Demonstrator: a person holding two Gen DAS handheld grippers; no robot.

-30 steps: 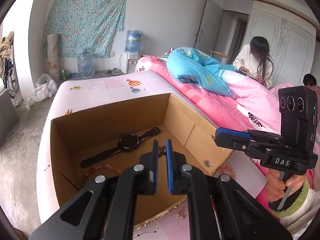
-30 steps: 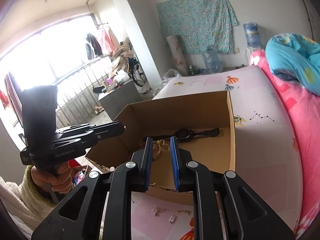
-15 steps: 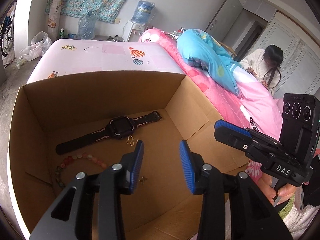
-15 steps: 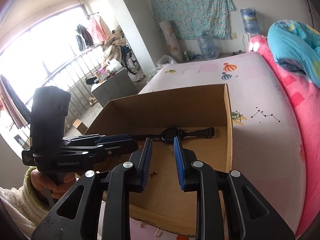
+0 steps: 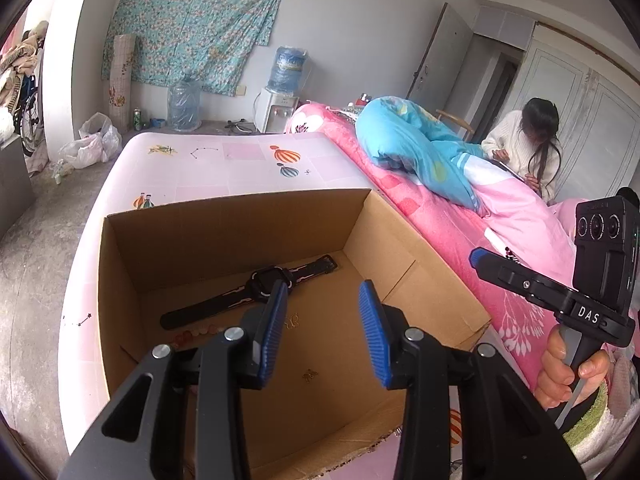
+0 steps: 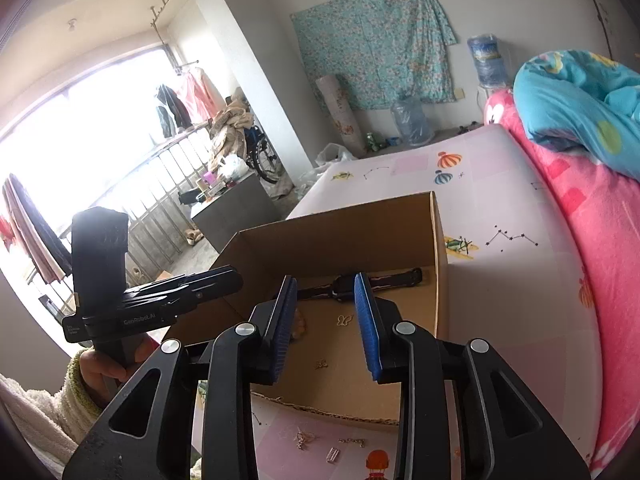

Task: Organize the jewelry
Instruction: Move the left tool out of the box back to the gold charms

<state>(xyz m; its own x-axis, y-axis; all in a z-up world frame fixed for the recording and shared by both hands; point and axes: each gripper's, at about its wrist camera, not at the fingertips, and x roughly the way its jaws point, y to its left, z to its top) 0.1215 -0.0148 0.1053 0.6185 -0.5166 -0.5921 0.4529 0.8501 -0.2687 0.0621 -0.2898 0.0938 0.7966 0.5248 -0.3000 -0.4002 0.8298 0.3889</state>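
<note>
Both fingers released, empty; small gold butterfly earring between right fingers inside brown cardboard box, could slip when pinched

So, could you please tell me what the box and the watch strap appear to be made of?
The box looks like corrugated cardboard: matte brown, creased folds and a ragged near edge. The watch strap looks like rubber or silicone, matte black with a pale pattern and lying limp, though plastic can't be excluded.
</note>
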